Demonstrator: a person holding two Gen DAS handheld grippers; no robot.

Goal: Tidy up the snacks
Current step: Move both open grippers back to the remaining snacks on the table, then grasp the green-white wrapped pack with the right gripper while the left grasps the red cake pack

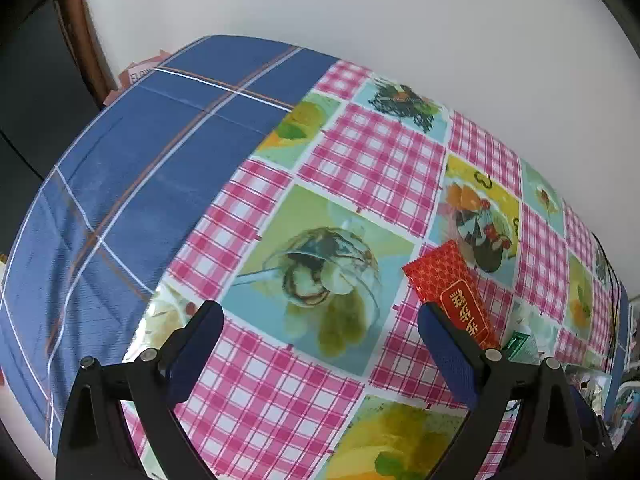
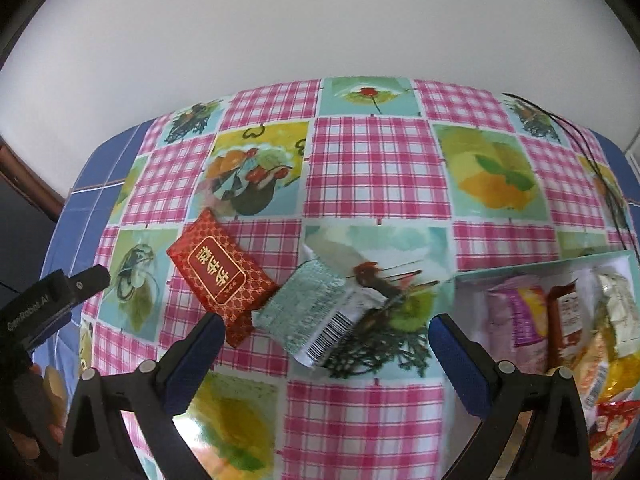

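A: What is lying on the desk (image 2: 372, 168)?
B: At lower right, a snack box (image 2: 472, 280); centre-left, a red packet (image 2: 222, 276) touching a pale green packet (image 2: 308, 312).
A: Grippers?
B: The right gripper (image 2: 324, 336) and left gripper (image 1: 320, 320) are hanging open, empty.

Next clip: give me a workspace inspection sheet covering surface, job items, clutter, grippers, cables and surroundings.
Surface: table under pink-checked food-print oilcloth, laid over blue plaid cloth.
Job's things: red patterned snack packet with gold lettering and pale green foil sachet with barcode lie loose, edges touching; white tray at right holds several wrapped snacks.
Clutter: nothing seen.
Grippers: left gripper open, empty, above the oilcloth; right gripper open, empty, near the green sachet.
Cables: thin black cable across the far right corner.
Surroundings: plain white wall; brown wooden frame at left.
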